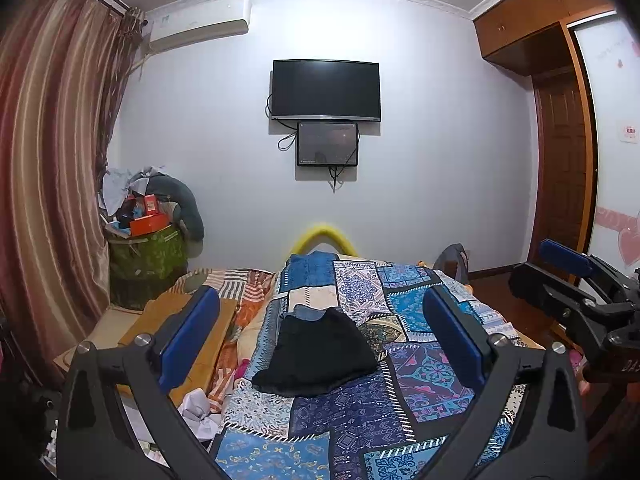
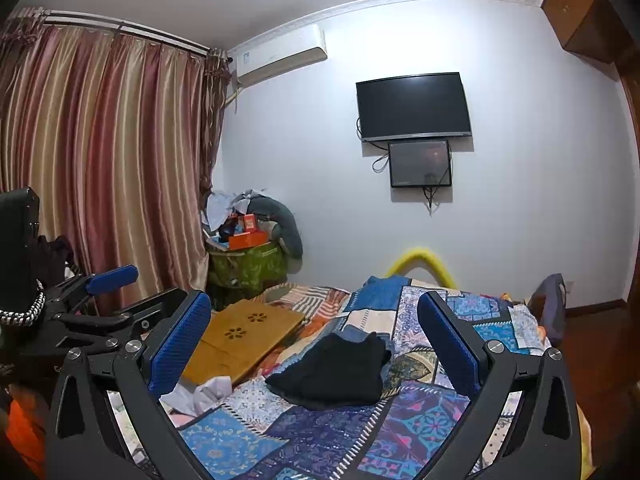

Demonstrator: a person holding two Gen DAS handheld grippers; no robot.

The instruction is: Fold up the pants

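Left tongs [image 1: 320, 336]: jaws spread wide, holding nothing, raised above the bed.
Right tongs [image 2: 314, 340]: jaws spread wide, holding nothing, raised above the bed.
Pants [image 1: 316, 354]: black, folded into a compact bundle, lying on the patchwork quilt [image 1: 352, 412] near the middle of the bed, apart from both tongs.
Wooden board [image 2: 244, 340]: on the bed, left of the pants.
Crumpled white paper [image 2: 208, 394]: beside the board's near edge.

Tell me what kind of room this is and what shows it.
A bedroom in a home, most likely. A bed with a patchwork quilt fills the foreground, black pants lie on it, a television hangs on the wall, and striped curtains cover the window side.
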